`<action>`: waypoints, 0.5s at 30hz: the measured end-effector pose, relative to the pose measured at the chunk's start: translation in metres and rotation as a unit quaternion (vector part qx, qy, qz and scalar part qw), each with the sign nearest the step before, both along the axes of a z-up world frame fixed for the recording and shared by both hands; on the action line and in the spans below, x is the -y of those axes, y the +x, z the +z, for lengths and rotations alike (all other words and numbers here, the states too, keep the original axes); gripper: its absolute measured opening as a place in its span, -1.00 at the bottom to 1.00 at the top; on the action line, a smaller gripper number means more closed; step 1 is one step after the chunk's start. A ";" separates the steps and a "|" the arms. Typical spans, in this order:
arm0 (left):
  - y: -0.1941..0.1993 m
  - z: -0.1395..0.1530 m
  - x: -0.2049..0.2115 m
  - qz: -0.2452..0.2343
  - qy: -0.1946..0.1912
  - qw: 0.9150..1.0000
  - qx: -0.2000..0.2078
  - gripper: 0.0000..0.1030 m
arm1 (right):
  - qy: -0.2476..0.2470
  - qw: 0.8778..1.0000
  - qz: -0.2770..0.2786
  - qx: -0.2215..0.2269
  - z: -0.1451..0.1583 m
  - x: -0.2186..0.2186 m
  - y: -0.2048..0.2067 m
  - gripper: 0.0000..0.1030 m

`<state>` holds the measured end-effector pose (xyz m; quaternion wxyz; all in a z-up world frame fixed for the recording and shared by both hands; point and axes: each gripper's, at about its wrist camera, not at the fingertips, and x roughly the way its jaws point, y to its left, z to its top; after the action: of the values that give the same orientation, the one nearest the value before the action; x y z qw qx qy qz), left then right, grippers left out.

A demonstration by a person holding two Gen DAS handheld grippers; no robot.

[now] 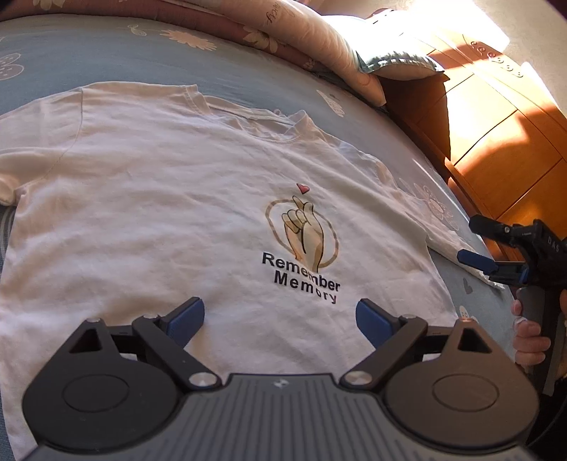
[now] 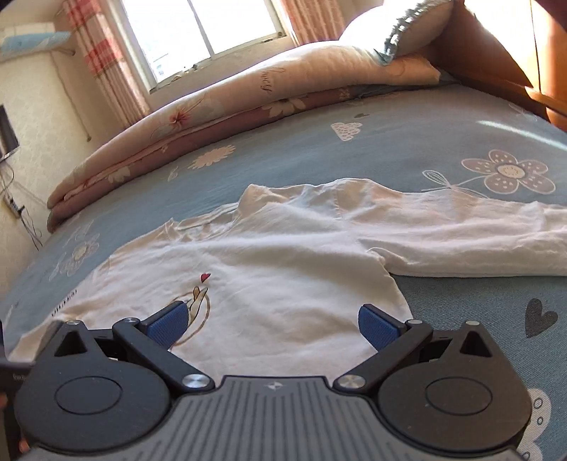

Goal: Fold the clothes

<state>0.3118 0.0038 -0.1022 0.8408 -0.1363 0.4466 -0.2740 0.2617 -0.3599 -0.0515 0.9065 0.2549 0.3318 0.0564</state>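
Observation:
A white T-shirt (image 1: 170, 198) with a finger-heart print and the words "Remember Memory" lies spread flat on the blue bed sheet (image 1: 106, 53). It also shows in the right wrist view (image 2: 283, 269), with one sleeve (image 2: 478, 241) stretched to the right. My left gripper (image 1: 280, 315) is open and empty, just above the shirt's lower front. My right gripper (image 2: 273, 319) is open and empty over the shirt's side near the print. In the left wrist view the right gripper (image 1: 476, 244) is at the shirt's right edge, held by a hand.
A folded floral quilt (image 2: 198, 117) and a pillow (image 2: 400, 32) lie along the far side of the bed. A wooden headboard (image 1: 496, 142) stands at the right. A window with curtains (image 2: 198, 32) is behind the bed.

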 end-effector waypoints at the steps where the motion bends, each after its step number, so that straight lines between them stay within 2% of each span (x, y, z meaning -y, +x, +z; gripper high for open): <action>1: 0.000 0.000 -0.002 -0.001 -0.004 1.000 -0.001 0.81 | 0.037 0.999 -0.001 -0.002 -0.002 0.013 0.009 1.00; 3: 0.001 -0.001 -0.005 0.000 -0.014 1.000 -0.005 0.81 | 0.073 0.997 -0.010 -0.003 -0.004 0.029 0.026 1.00; 8: 0.006 -0.003 -0.008 0.002 -0.031 0.999 -0.011 0.83 | 0.087 0.994 -0.044 -0.051 -0.002 0.056 0.061 1.00; 12: 0.004 -0.003 -0.005 -0.005 -0.023 1.000 -0.003 0.84 | 0.078 0.993 -0.047 -0.079 -0.010 0.071 0.054 1.00; 15: 0.002 -0.002 -0.001 -0.010 -0.013 1.000 0.005 0.87 | 0.100 0.991 -0.047 -0.075 -0.020 0.082 0.041 1.00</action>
<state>0.3142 0.0053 -0.1046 0.8383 -0.1414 0.4405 -0.2883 0.3029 -0.4420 -0.0717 0.8507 0.3627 0.3795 0.0274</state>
